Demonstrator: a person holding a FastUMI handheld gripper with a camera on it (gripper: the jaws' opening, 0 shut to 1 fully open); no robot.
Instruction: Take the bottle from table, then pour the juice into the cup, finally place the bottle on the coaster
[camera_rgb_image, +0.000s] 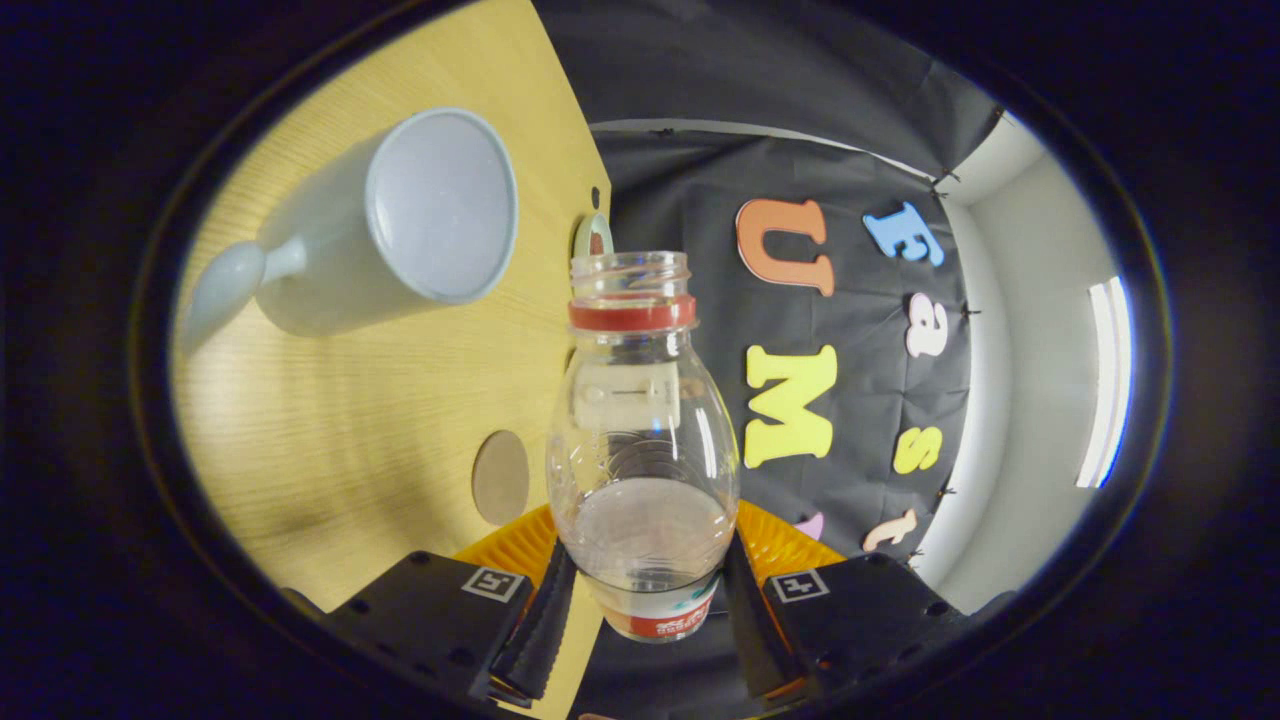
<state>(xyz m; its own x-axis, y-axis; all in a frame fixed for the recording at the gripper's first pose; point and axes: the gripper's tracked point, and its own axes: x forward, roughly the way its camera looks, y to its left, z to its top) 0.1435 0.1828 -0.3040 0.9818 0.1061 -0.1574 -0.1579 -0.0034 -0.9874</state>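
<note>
Clamped in my hand-held gripper (640, 590), both fingers pressing its lower body, the uncapped bottle (640, 440) lies rolled sideways, mouth aimed beside the cup (400, 225) on the tabletop (330, 420), readying the pour; the coaster (500, 478) waits nearby.

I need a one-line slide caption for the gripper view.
Claw grips open bottle, tilted beside cup on table.
</note>
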